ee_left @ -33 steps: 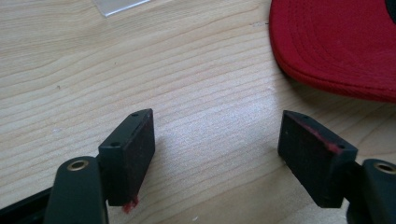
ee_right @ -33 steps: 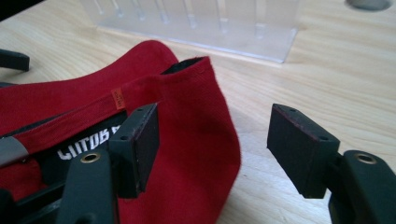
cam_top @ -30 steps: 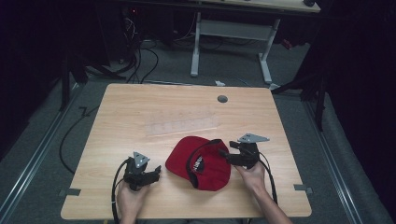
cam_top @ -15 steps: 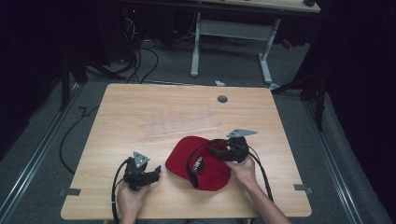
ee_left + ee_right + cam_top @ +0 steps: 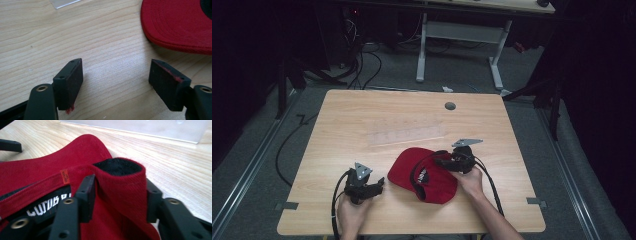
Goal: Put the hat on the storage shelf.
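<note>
A red cap [image 5: 427, 176] lies upside down on the wooden table [image 5: 362, 112], its black lining and white lettering facing up. My right gripper [image 5: 440, 161] sits at the cap's right rim, shut on a bunched fold of red fabric [image 5: 120, 182] that stands up between its jaws. My left gripper [image 5: 378, 183] rests low on the table left of the cap, open, with bare wood between its jaws. In the left gripper view the cap's brim [image 5: 175, 22] lies ahead and to the right of the left gripper [image 5: 116, 77], apart from it.
A clear plastic sheet [image 5: 407, 134] lies flat on the table just beyond the cap, and its edge [image 5: 150, 127] runs behind the cap. A round cable hole [image 5: 450, 106] sits near the far edge. Cables trail from both grippers toward the table's near edge.
My right gripper has moved left onto the cap's rim, and the fabric is now pinched between its jaws. The left gripper has stayed put.
</note>
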A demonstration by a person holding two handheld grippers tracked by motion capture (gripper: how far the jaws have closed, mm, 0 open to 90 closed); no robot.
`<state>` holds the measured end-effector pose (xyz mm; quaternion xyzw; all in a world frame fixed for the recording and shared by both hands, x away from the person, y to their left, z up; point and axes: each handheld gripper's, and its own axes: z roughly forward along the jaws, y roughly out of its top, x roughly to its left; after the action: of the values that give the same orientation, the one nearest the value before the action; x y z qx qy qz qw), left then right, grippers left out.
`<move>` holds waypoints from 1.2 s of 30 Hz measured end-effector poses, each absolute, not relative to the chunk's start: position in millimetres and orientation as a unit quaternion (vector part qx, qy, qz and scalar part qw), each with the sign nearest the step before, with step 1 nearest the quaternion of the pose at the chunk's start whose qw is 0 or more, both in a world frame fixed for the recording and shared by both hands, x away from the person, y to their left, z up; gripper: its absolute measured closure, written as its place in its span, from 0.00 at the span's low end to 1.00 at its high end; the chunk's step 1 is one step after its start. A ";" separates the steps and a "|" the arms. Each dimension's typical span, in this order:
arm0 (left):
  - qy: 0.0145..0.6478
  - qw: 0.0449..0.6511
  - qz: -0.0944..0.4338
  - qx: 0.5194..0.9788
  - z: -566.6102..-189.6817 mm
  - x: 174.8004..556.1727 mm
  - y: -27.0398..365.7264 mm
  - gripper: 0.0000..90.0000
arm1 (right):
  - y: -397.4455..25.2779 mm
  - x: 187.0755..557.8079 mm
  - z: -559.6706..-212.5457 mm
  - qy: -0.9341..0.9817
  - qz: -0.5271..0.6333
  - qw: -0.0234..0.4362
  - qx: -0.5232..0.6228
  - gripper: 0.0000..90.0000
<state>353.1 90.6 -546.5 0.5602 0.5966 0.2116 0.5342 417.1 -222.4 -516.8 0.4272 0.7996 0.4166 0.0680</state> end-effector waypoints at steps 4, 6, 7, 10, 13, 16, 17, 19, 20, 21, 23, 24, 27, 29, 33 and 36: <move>0.597 0.534 0.212 0.560 -546.5 353.1 90.7 0.31 | -223.4 416.6 -517.6 0.802 0.422 0.069 0.416 0.75; 0.597 0.534 0.212 0.560 -546.5 353.1 90.7 0.31 | -225.7 415.3 -517.1 0.803 0.433 0.070 0.405 0.83; 0.597 0.534 0.212 0.560 -546.5 353.1 90.6 0.31 | -227.0 414.8 -516.8 0.802 0.437 0.070 0.401 0.87; 0.597 0.534 0.212 0.560 -546.5 353.1 90.5 0.31 | -229.0 411.2 -512.3 0.805 0.444 0.073 0.387 0.91; 0.597 0.534 0.212 0.560 -546.5 353.1 90.5 0.31 | -229.4 408.8 -508.8 0.807 0.447 0.073 0.379 0.92; 0.596 0.534 0.212 0.560 -546.5 353.0 90.4 0.30 | -230.8 404.6 -504.0 0.808 0.451 0.071 0.373 0.93; 0.597 0.535 0.212 0.560 -546.5 353.1 90.5 0.30 | -231.8 403.3 -502.3 0.807 0.454 0.068 0.372 0.93; 0.597 0.535 0.211 0.559 -546.4 353.3 90.8 0.30 | -235.5 399.4 -494.3 0.806 0.458 0.063 0.370 0.94; 0.597 0.535 0.211 0.559 -546.4 353.3 90.6 0.30 | -235.5 399.4 -494.3 0.806 0.458 0.063 0.370 0.94; 0.597 0.535 0.211 0.560 -546.5 353.2 90.4 0.30 | -236.5 398.3 -491.9 0.805 0.460 0.065 0.369 0.94; 0.596 0.533 0.212 0.562 -546.6 353.1 90.3 0.30 | -239.9 392.2 -482.6 0.801 0.466 0.065 0.369 0.94; 0.596 0.534 0.212 0.561 -546.6 353.1 90.3 0.30 | -239.9 392.2 -482.6 0.801 0.466 0.065 0.369 0.94; 0.595 0.533 0.214 0.562 -546.7 353.0 89.8 0.31 | -242.8 387.1 -473.7 0.798 0.468 0.067 0.374 0.94; 0.594 0.534 0.214 0.562 -546.7 352.8 89.7 0.31 | -244.0 384.9 -469.2 0.797 0.468 0.072 0.374 0.94; 0.594 0.534 0.214 0.563 -546.6 352.9 89.3 0.32 | -245.8 382.6 -463.1 0.794 0.471 0.076 0.377 0.94; 0.590 0.534 0.209 0.568 -546.9 352.4 88.0 0.28 | -247.2 380.5 -456.2 0.794 0.468 0.082 0.379 0.94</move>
<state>352.4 88.0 -546.9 0.5681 0.5904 0.2091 0.5338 380.5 -247.2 -456.2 0.3789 0.7939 0.4683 0.0823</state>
